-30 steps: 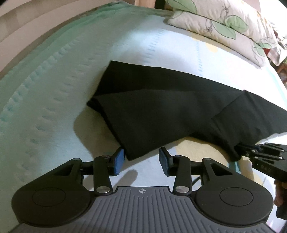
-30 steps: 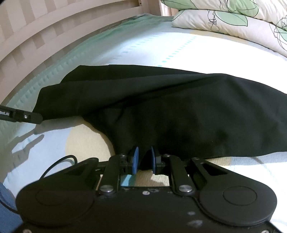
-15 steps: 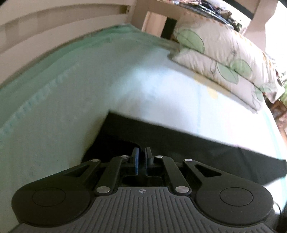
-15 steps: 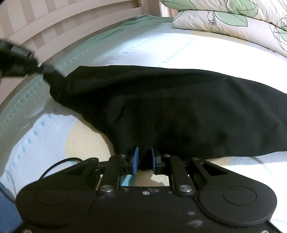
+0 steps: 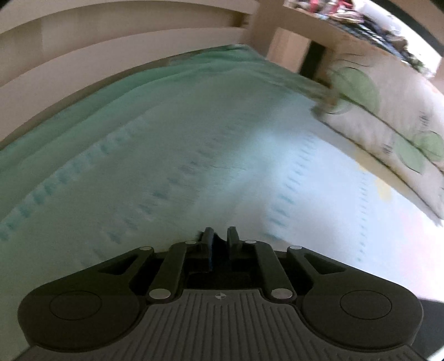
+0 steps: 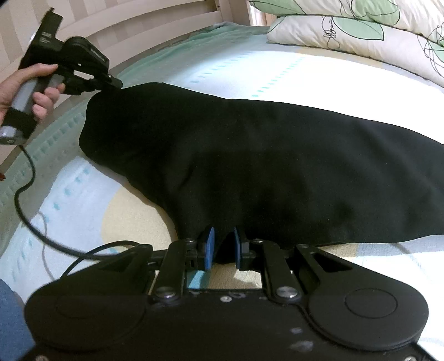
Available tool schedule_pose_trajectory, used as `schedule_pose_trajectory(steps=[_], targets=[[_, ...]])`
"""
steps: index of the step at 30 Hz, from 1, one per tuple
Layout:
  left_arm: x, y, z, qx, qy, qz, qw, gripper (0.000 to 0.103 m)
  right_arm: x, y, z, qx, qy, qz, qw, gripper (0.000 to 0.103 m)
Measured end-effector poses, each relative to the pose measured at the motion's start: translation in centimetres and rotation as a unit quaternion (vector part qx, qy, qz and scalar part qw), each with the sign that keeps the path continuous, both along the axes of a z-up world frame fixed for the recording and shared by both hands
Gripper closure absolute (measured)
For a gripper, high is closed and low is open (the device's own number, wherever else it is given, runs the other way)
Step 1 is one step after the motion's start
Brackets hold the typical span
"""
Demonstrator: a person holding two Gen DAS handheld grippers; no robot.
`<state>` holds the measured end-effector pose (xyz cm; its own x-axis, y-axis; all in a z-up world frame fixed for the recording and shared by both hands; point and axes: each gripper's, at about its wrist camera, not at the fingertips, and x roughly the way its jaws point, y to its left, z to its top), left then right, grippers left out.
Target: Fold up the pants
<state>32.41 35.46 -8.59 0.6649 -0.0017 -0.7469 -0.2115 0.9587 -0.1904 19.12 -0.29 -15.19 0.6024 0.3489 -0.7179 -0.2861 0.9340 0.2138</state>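
The black pants (image 6: 263, 166) lie across the bed, folded lengthwise, in the right wrist view. My right gripper (image 6: 222, 244) is shut on the near edge of the pants. My left gripper (image 6: 115, 84) shows at the far left of that view, shut on the far corner of the pants and holding it lifted off the bed. In the left wrist view my left gripper (image 5: 220, 238) is shut with a bit of black cloth between its fingers; the rest of the pants is hidden below the gripper body.
A pale green and white bedsheet (image 5: 166, 166) covers the bed. Leaf-print pillows (image 6: 360, 27) lie at the head, also in the left wrist view (image 5: 388, 119). A slatted wooden rail (image 6: 138, 22) runs along the far side. A black cable (image 6: 41, 230) trails over the sheet.
My left gripper closed on the pants' corner, then lifted it up and away over the bed. The pants now stretch between both grippers. My right gripper has stayed put.
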Motion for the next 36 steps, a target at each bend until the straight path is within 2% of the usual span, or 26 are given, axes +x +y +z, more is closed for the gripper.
schedule_pose_trajectory(steps=[3, 5, 9, 13, 17, 18, 19, 23, 26, 29, 32, 34, 36], targets=[[0.0, 0.6, 0.5, 0.017, 0.003, 0.019, 0.9997, 0.092, 0.0, 0.0, 0.0, 0.001, 0.0, -0.001, 1.0, 0.09], [-0.8, 0.3, 1.1, 0.029, 0.002, 0.015, 0.9994, 0.092, 0.0, 0.0, 0.0, 0.002, 0.0, -0.002, 1.0, 0.09], [-2.4, -2.1, 1.5, 0.05, -0.002, -0.051, 0.9975, 0.091, -0.2, 0.1, -0.1, 0.0, -0.004, -0.006, 1.0, 0.09], [-1.8, -4.4, -0.4, 0.036, 0.029, -0.105, 0.9934, 0.09, -0.5, 0.4, 0.0, -0.006, -0.007, -0.005, 1.0, 0.09], [-0.2, -4.4, -3.8, 0.047, 0.08, -0.097, 0.991, 0.09, -0.9, 0.9, 0.0, -0.019, -0.012, 0.0, 1.0, 0.09], [-0.1, -4.0, -4.2, 0.042, 0.071, -0.093, 0.9922, 0.09, -1.1, 1.0, 0.0, -0.023, -0.016, 0.001, 1.0, 0.09], [-0.1, -3.7, -4.2, 0.039, 0.064, -0.09, 0.9931, 0.091, -1.2, 1.3, -0.1, -0.026, -0.02, 0.001, 0.999, 0.09], [0.5, -2.7, -3.9, 0.017, 0.075, -0.081, 0.9938, 0.093, -1.9, 2.4, -0.2, -0.045, -0.036, 0.0, 0.998, 0.09], [-0.3, -3.5, -3.2, 0.041, 0.079, -0.081, 0.9928, 0.092, -2.3, 2.8, -0.2, -0.057, -0.042, 0.005, 0.997, 0.089], [-2.8, -5.4, -1.7, 0.057, 0.059, -0.115, 0.99, 0.091, -2.9, 2.1, 0.7, -0.038, -0.046, 0.002, 0.998, 0.089], [-6.5, -8.6, -0.9, 0.071, 0.043, -0.164, 0.9829, 0.09, -3.4, 0.4, 1.8, -0.02, -0.082, -0.04, 0.996, 0.088], [-8.9, -11.2, -1.0, 0.078, 0.034, -0.207, 0.9747, 0.088, -2.9, -0.4, 1.9, -0.026, -0.085, -0.063, 0.994, 0.087], [-11.0, -14.0, -1.6, 0.09, 0.03, -0.254, 0.9624, 0.083, -2.3, -1.0, 1.8, -0.031, -0.084, -0.078, 0.993, 0.087]])
